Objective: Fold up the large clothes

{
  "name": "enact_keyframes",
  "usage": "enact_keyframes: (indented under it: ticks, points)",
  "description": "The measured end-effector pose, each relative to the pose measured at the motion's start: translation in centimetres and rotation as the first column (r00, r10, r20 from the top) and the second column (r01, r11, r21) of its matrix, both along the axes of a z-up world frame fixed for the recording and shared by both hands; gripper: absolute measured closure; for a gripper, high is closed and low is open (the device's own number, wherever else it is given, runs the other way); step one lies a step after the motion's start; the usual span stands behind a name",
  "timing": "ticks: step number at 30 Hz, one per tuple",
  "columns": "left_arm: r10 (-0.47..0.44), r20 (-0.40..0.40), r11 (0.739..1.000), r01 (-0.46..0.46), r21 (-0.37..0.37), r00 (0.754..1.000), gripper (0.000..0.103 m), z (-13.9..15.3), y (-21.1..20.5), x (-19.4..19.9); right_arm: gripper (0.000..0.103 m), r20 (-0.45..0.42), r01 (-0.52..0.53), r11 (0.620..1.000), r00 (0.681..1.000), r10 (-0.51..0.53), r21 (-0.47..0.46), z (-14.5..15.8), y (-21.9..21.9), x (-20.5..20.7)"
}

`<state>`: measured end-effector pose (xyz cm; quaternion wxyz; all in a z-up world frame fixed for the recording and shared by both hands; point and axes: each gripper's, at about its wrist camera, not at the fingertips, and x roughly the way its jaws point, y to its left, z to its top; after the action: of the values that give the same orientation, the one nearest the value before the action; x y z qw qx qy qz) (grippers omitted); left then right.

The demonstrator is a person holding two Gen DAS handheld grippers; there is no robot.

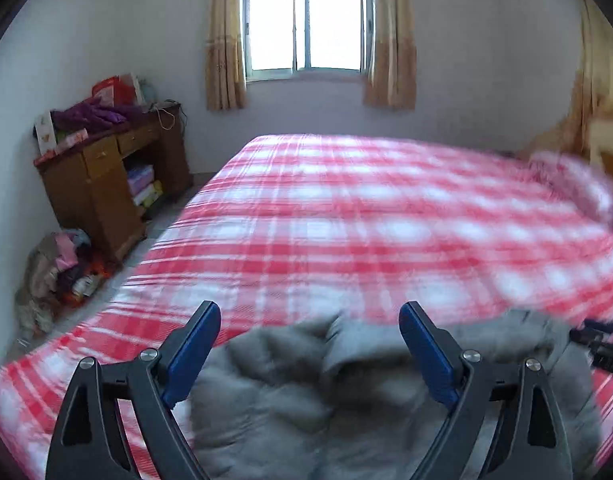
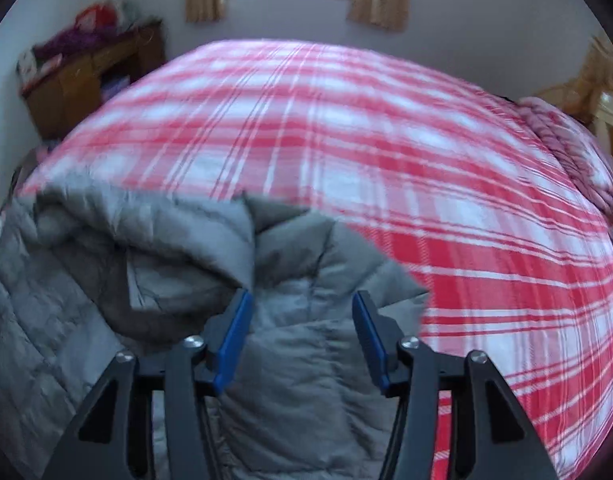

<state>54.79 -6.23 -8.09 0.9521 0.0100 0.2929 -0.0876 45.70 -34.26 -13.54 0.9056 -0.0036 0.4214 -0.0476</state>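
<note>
A grey padded jacket [image 1: 290,400] lies rumpled at the near edge of a bed with a red and white plaid sheet [image 1: 346,208]. My left gripper [image 1: 310,308] hovers over it, blue pads spread wide, nothing between them. In the right wrist view the jacket [image 2: 298,360] spreads from the left edge to the middle, with a folded flap [image 2: 166,232] bulging up at the left. My right gripper [image 2: 301,294] is open just above the jacket's cloth, and the pads do not press on it. Both views are blurred.
A wooden desk [image 1: 106,176] piled with things stands against the left wall, with a heap of clothes [image 1: 58,264] on the floor beside it. A pink rolled quilt [image 2: 566,148] lies at the bed's right end. A curtained window [image 1: 308,24] is in the far wall.
</note>
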Motion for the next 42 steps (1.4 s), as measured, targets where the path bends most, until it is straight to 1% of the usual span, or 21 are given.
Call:
enact_keyframes:
  ticks: [1, 4, 5, 6, 7, 8, 9, 10, 12, 14, 16, 18, 23, 28, 32, 34, 39, 42]
  points:
    - [0.007, -0.010, 1.000, -0.007, -0.016, 1.000, 0.012, 0.0, -0.7, 0.6, 0.059, 0.026, 0.021, 0.999, 0.999, -0.022, 0.027, 0.7, -0.2, 0.0]
    - [-0.006, -0.057, 0.998, 0.002, -0.068, 0.998, 0.012, -1.0, -2.9, 2.5, 0.059, 0.100, 0.041, 0.992, 0.994, -0.053, 0.119, 2.5, 0.4, 0.8]
    - [-0.007, -0.062, 0.998, 0.003, -0.067, 0.998, 0.012, -1.4, -3.4, 2.8, 0.059, 0.118, 0.037, 0.990, 0.992, -0.054, 0.138, 2.8, 1.0, 1.4]
    - [-0.005, -0.074, 0.999, 0.001, -0.053, 0.997, 0.014, -2.3, -4.2, 3.2, 0.059, 0.129, 0.018, 0.987, 0.991, -0.039, 0.158, 2.7, 2.0, 2.4]
    - [-0.004, -0.084, 0.999, 0.001, -0.033, 0.996, 0.023, -3.2, -4.8, 3.5, 0.059, 0.131, 0.007, 0.985, 0.991, -0.029, 0.170, 2.5, 2.5, 2.9]
    - [-0.007, -0.102, 1.000, 0.006, -0.010, 0.995, 0.029, -4.3, -5.3, 3.9, 0.059, 0.125, 0.002, 0.983, 0.992, -0.025, 0.181, 2.0, 3.2, 3.6]
    - [-0.011, -0.137, 1.000, 0.011, -0.005, 0.990, 0.037, -5.7, -5.3, 4.2, 0.060, 0.111, 0.002, 0.982, 0.994, -0.024, 0.190, 1.2, 4.0, 4.4]
    - [-0.011, -0.165, 1.000, 0.010, -0.010, 0.986, 0.042, -6.8, -5.1, 4.3, 0.061, 0.104, 0.000, 0.981, 0.994, -0.020, 0.196, 0.5, 4.5, 4.8]
    - [-0.001, -0.206, 1.000, -0.001, -0.011, 0.978, 0.042, -9.1, -4.7, 4.2, 0.062, 0.089, -0.013, 0.978, 0.996, -0.006, 0.206, -1.3, 5.3, 5.2]
    - [0.007, -0.222, 1.000, -0.010, -0.014, 0.975, 0.042, -10.6, -4.4, 4.2, 0.062, 0.073, -0.012, 0.980, 0.997, -0.002, 0.199, -3.0, 5.5, 5.1]
    - [0.007, -0.226, 0.999, -0.016, -0.036, 0.974, 0.042, -11.2, -4.1, 4.0, 0.065, 0.059, -0.008, 0.978, 0.998, -0.004, 0.210, -4.4, 5.2, 5.0]
    - [0.009, -0.221, 1.000, -0.014, -0.021, 0.975, 0.042, -11.6, -4.5, 4.1, 0.067, 0.060, -0.007, 0.978, 0.998, -0.005, 0.211, -5.2, 4.9, 4.8]
    - [0.011, -0.233, 1.000, -0.012, -0.001, 0.972, 0.042, -12.7, -4.9, 4.6, 0.067, 0.065, -0.027, 0.983, 0.998, 0.015, 0.181, -5.9, 5.2, 4.6]
    - [0.019, -0.244, 1.000, -0.012, 0.027, 0.970, 0.042, -13.2, -5.2, 4.6, 0.067, 0.059, -0.030, 0.985, 0.998, 0.020, 0.171, -6.7, 5.4, 4.9]
    - [0.038, -0.241, 0.996, -0.016, 0.092, 0.970, 0.042, -13.5, -6.2, 4.7, 0.067, 0.050, -0.028, 0.988, 0.999, 0.020, 0.150, -7.1, 5.7, 5.1]
    - [0.043, -0.236, 0.994, -0.016, 0.113, 0.971, 0.042, -13.5, -6.4, 4.6, 0.067, 0.046, -0.026, 0.990, 0.999, 0.020, 0.140, -7.1, 5.8, 5.1]
    - [0.049, -0.233, 0.992, -0.019, 0.128, 0.971, 0.042, -13.5, -6.4, 4.6, 0.067, 0.035, -0.021, 0.995, 0.999, 0.018, 0.099, -7.2, 6.3, 5.3]
    - [0.048, -0.233, 0.992, -0.020, 0.124, 0.971, 0.042, -13.5, -6.3, 4.6, 0.067, 0.035, -0.021, 0.995, 0.999, 0.017, 0.101, -7.3, 6.2, 5.3]
